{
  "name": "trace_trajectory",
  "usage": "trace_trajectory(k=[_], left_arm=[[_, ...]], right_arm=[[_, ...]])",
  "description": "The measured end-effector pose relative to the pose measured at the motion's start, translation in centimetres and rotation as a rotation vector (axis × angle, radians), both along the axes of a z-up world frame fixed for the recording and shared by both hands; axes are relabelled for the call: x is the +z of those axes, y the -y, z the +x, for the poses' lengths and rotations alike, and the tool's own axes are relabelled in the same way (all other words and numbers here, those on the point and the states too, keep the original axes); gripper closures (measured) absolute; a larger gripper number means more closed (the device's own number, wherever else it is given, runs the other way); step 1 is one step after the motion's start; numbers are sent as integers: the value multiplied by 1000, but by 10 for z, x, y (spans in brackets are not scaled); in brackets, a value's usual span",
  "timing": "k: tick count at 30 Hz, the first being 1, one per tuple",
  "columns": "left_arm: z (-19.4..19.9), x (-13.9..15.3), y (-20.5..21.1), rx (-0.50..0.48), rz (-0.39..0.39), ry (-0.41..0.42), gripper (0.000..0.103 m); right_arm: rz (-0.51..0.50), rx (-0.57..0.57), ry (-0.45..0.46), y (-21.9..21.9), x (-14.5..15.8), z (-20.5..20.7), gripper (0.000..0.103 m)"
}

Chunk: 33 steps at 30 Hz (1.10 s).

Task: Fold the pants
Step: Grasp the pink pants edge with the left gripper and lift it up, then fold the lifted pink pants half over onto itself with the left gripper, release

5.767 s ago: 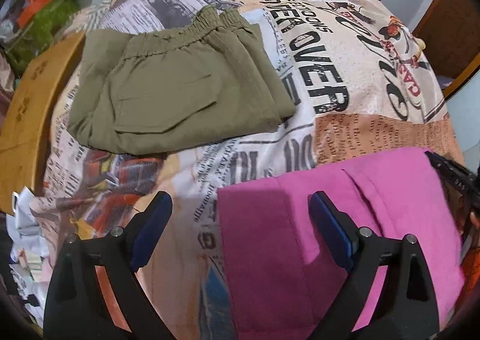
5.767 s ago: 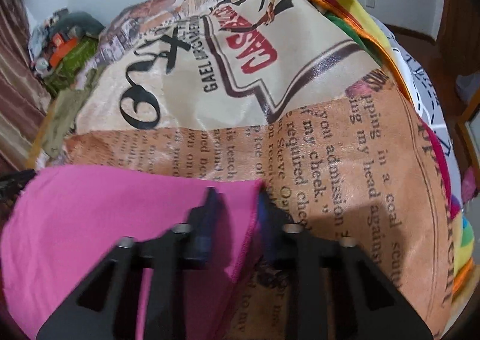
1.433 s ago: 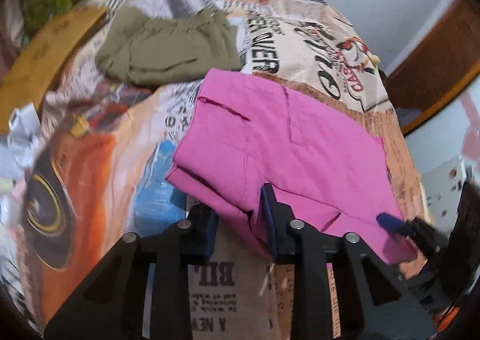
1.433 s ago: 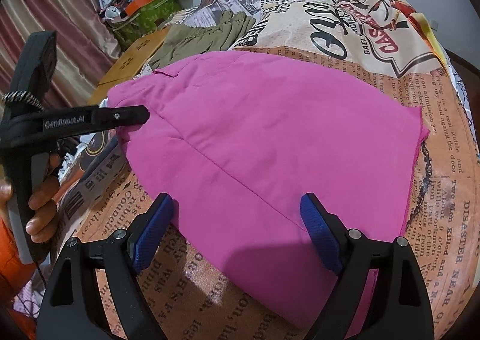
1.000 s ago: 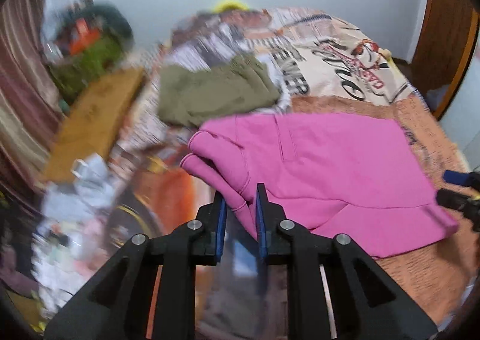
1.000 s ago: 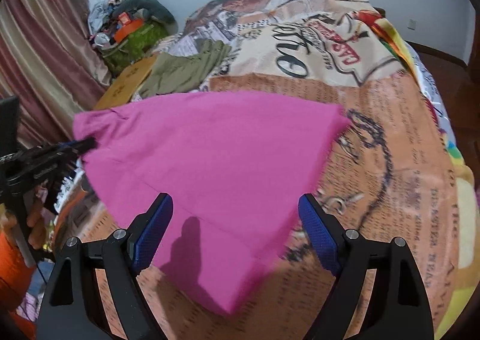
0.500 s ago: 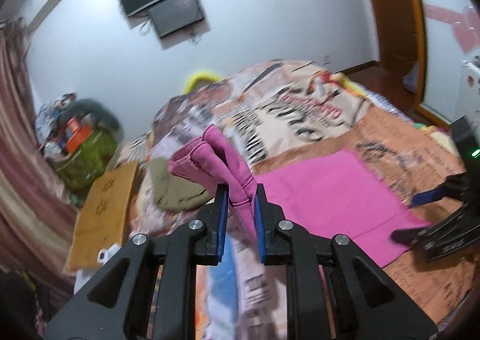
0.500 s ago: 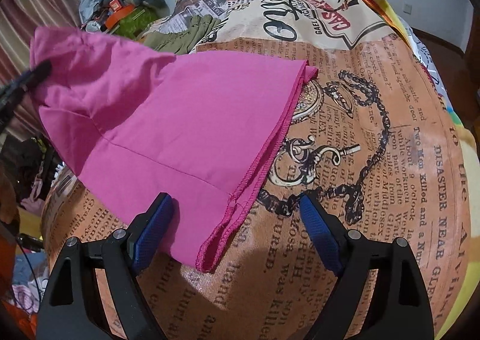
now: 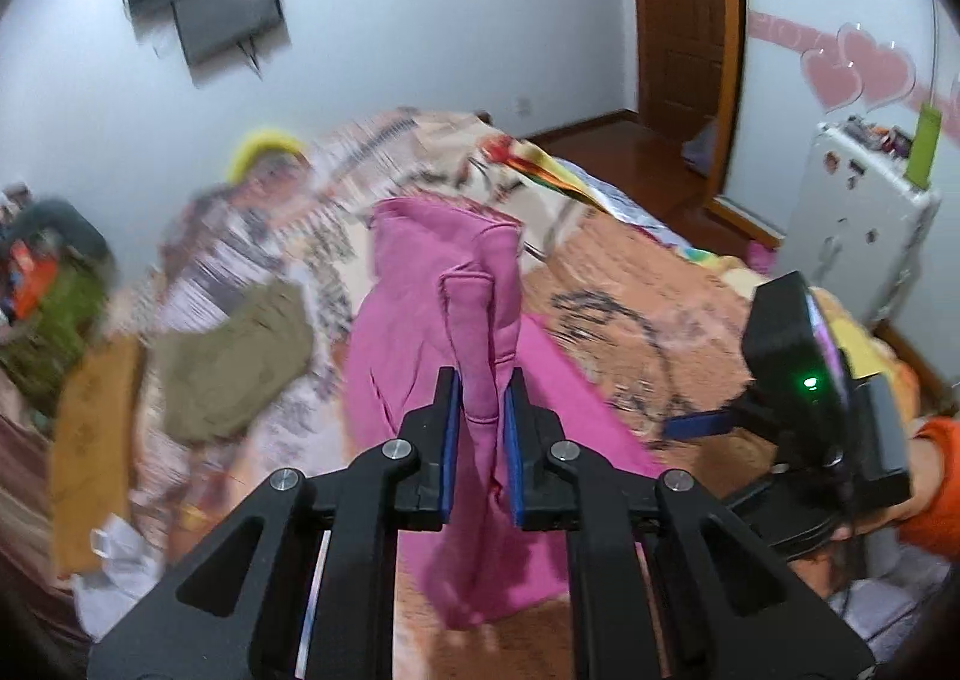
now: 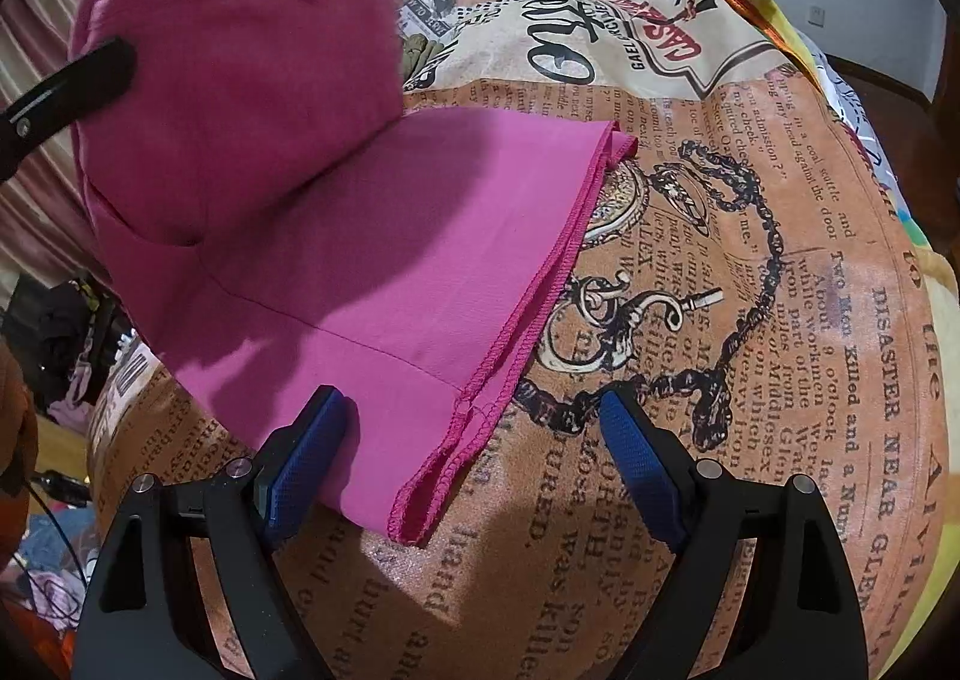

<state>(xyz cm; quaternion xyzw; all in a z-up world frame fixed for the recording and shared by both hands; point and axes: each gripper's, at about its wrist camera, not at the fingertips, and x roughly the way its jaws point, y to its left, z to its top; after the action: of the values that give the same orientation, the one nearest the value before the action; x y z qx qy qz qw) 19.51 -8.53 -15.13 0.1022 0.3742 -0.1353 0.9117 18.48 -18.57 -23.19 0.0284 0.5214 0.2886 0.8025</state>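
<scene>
The fold of the pink pants (image 10: 372, 236) is partway done: the hem end lies flat on the bed (image 10: 750, 320), on its newspaper-print cover, while the waist end is lifted clear and hangs over the flat part, not yet laid down. The left hand-held gripper (image 9: 481, 428) is pressed together on a bunched fold of the waist end and holds it high. The right hand-held gripper (image 10: 474, 440) is spread wide and empty, hovering low just over the hem corner without gripping it. What is left, by my reading, is to carry the lifted end across onto the hem, release, and smooth. A folded olive-green garment (image 9: 240, 362) lies further up the bed, apart from the pants. Compared with a second ago, the left hand-held gripper has risen from near the bed surface, pulling the waist end up and toward the hem.
</scene>
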Motion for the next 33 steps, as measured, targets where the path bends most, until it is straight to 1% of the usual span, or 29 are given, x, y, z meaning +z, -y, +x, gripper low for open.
trace_trajectory(k=[3,5,8,10,13,14,15,16,17,18,20,24,25,29,33], left_arm=[[9,-10,-3,-8,-66,-91,91],[12,-18,-2,-16,-97,-142,91],[12,-27,-1,-23,-120,-186,90],[13,-31,1,-45,-140,-222,90],[11,-36,5,-67,-133,-254,88],[11,-37,4,-70,-127,-256,83],[10,-38,6,-76,-112,-255,73],[10,-39,6,-74,-101,-252,67],[11,-40,6,-69,-98,-249,57],[10,-39,4,-65,-100,-247,52],[12,-38,1,-63,-109,-247,49],[17,-33,-7,-35,-95,-221,35],[20,-31,-11,-24,-97,-214,34],[35,-20,-30,18,-157,-212,27],[48,-12,-42,65,-153,-177,24]], right_arm=[[0,0,0,0,0,0,17],[0,0,0,0,0,0,17],[1,-1,0,1,0,0,17],[1,0,0,1,0,0,17],[0,-3,-1,0,0,0,17],[0,-4,-1,0,0,1,17],[0,-5,-1,0,0,1,17],[1,-6,-2,0,0,1,17],[1,-7,-2,0,0,1,17],[1,-7,-2,1,0,2,17],[2,-7,-2,1,0,2,17],[2,-7,-2,1,0,2,17],[3,-8,-3,1,0,2,17],[4,-6,-3,1,0,3,17],[5,-5,-4,2,1,3,17]])
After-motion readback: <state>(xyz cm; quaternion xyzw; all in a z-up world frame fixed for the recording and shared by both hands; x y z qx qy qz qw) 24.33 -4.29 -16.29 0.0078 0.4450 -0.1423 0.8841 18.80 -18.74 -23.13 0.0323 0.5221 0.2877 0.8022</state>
